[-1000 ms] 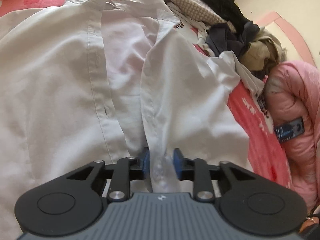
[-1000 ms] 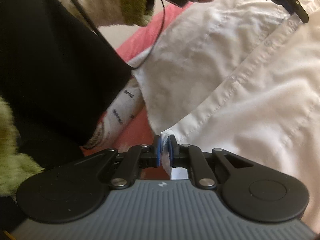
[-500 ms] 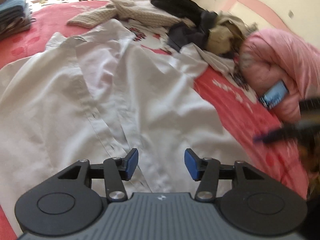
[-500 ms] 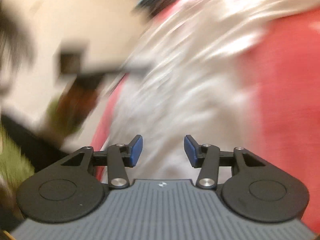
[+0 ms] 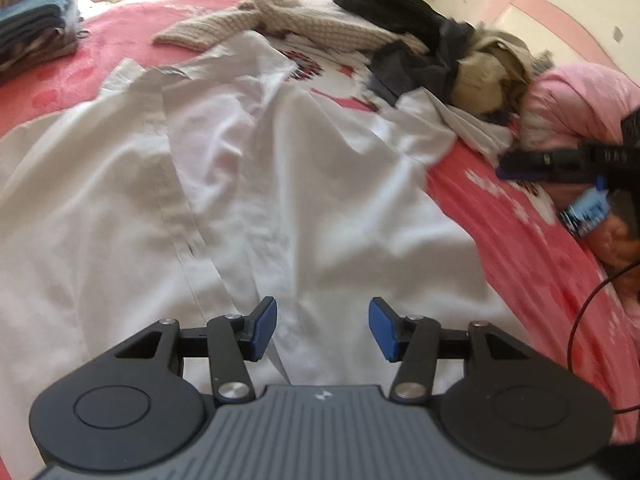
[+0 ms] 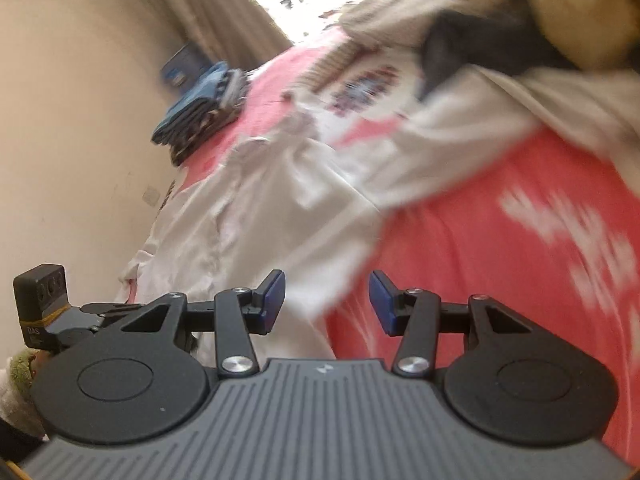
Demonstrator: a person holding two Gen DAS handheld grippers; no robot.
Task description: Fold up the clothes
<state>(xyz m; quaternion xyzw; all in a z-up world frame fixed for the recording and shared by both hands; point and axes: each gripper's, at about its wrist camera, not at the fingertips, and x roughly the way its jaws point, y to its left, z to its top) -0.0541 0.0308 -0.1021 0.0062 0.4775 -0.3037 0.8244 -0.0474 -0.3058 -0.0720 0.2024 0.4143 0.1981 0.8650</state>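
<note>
The white shirt (image 5: 280,184) lies spread on the red bed (image 5: 520,248), front open. Both the left gripper (image 5: 322,328) and right gripper (image 6: 327,302) have just opened, fingers moderately apart, empty. Next, probably: regrasp a sleeve beside the clothes heap (image 5: 420,52).

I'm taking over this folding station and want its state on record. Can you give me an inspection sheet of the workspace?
Surface: red bedspread with pale print.
Job's things: white shirt spread flat, front open.
Clutter: heap of unfolded clothes at the far side; pink quilt; folded stack at the far left.
Grippers: left gripper open over the shirt; right gripper open, nothing between the pads; both have just been opening.
Cables: thin black cable at the right edge.
Surroundings: beige curtain, bright window, plain wall.
</note>
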